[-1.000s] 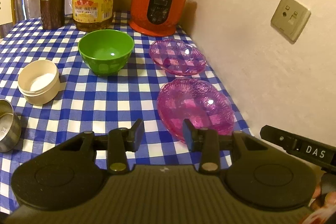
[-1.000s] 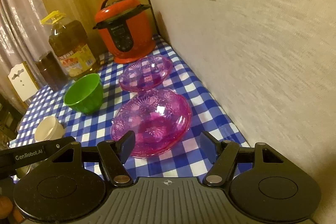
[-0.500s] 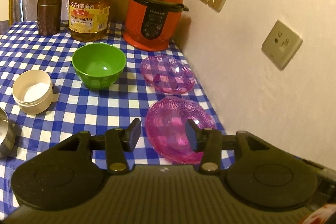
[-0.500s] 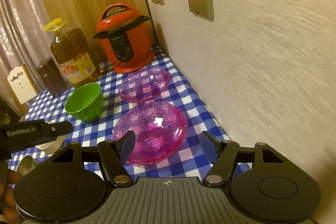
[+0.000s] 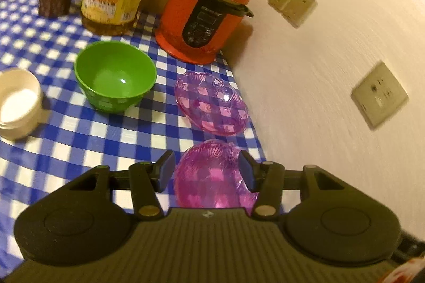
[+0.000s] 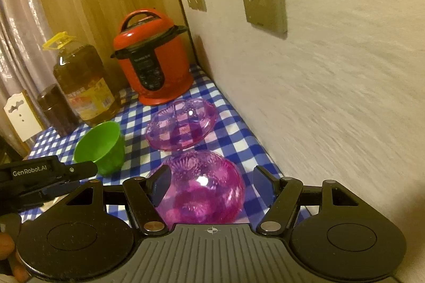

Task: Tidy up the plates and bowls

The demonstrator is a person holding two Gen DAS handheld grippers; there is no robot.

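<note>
Both claws, left (image 5: 206,171) and right (image 6: 209,184), gape wide and empty over the near dish (image 6: 199,190), probably rigid, slick and brittle, best pinched at its rim.

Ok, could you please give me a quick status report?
Left gripper and right gripper open, empty. Near pink dish on the cloth, framed by both. Far pink dish and green bowl untouched. Nothing blocking.

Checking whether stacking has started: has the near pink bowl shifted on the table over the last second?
No. The near pink bowl sits the same way just in front of the far pink dish, by the wall; only the cameras moved.
</note>
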